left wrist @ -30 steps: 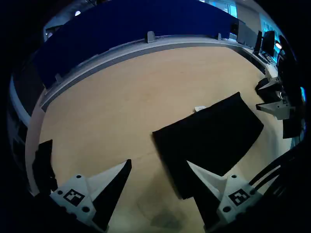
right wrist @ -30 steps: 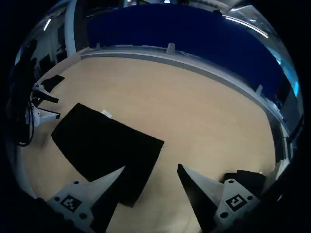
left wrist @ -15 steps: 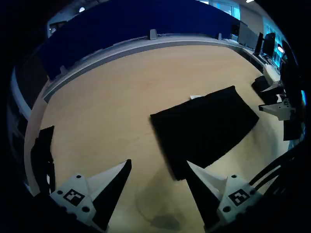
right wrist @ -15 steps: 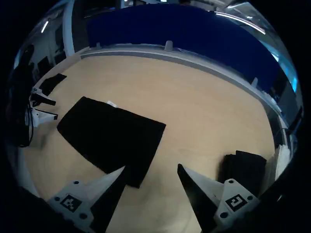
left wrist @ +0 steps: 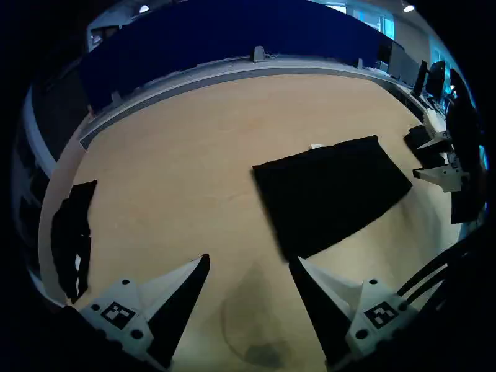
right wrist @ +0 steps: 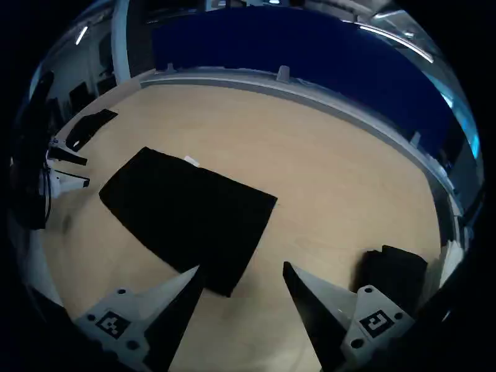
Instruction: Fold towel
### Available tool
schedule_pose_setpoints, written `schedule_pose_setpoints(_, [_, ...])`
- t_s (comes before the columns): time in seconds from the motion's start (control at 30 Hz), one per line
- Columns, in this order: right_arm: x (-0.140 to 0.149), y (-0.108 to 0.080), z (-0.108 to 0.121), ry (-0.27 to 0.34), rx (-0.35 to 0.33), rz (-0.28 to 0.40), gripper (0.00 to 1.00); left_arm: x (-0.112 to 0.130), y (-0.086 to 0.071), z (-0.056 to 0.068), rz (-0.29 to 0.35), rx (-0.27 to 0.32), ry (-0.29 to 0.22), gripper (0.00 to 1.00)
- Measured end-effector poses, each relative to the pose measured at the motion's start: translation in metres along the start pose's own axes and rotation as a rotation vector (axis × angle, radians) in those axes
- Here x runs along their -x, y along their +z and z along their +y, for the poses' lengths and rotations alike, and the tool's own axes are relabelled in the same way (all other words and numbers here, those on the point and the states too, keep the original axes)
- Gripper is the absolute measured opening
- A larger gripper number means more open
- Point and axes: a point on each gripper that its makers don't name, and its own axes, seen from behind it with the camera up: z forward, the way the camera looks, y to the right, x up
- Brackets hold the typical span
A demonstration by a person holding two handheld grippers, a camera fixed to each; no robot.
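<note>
Both the left gripper [left wrist: 248,259] and right gripper [right wrist: 242,266] hang open, empty, over the bench [left wrist: 186,155]. Likely soft and limp, the black towel [left wrist: 332,192] lying mid-bench wants pinching at its near corners.

worktop [left wrist: 186,161]: pale wood | blue partition [left wrist: 217,37]: along far edge | dark cloth heap [left wrist: 71,239]: worktop's left edge | dark folded stack [right wrist: 395,273]: right side

Both views were dimly lit with a bluish cast. Ceiling lights [right wrist: 397,42] were seen along the top edge. Lines were bent strongly near the edges. A soft shadow [left wrist: 254,310] was cast on the table [left wrist: 186,155], lower centre.
</note>
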Motion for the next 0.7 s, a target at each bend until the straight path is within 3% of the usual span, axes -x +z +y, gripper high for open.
schedule_pose_setpoints(0.3, [0.002,0.001,-0.012,-0.071,-0.053,-0.017,0.94,0.027,-0.023,-0.014,-0.003,-0.038,-0.056,0.95])
schedule_pose_setpoints(0.7, [0.003,0.003,-0.022,-0.149,-0.109,-0.045,0.94,0.069,-0.051,-0.022,-0.018,-0.083,-0.133,0.94])
